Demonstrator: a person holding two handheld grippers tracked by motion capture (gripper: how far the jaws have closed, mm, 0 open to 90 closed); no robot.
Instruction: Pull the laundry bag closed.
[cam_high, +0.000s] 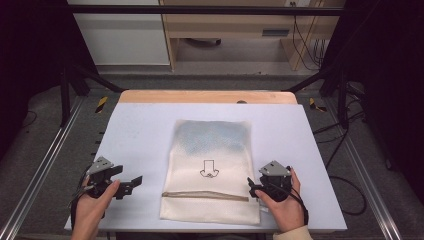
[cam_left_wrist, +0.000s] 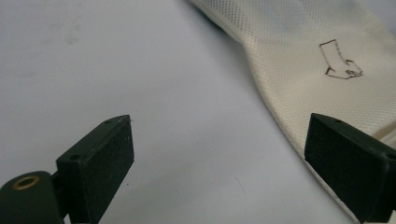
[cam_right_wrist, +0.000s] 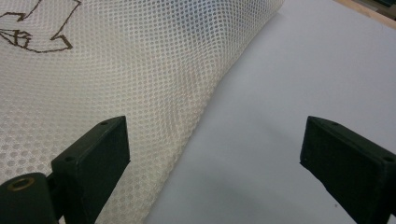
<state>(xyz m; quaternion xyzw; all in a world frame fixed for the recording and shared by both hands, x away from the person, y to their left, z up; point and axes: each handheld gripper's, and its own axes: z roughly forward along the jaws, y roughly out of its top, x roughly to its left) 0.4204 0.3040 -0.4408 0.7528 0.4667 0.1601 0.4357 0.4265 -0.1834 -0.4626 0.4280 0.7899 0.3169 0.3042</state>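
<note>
Now we hold both grippers low over the pale table (cam_high: 140, 130), one on each side of the cream mesh bag (cam_high: 212, 165). Our left hand (cam_high: 92, 205) comes in from the near edge, and the left gripper (cam_high: 131, 184) points across toward the bag's left edge, its jaws spread wide with nothing between them; the bag lies just ahead and to its right, apart from the pads. Our right hand (cam_high: 285, 202) wraps the right gripper (cam_high: 251, 186) beside the bag's right edge, near the brown zipper (cam_high: 205, 195). Its jaws also stand wide, gripping nothing, the left jaw over the mesh edge, the right over bare table.
</note>
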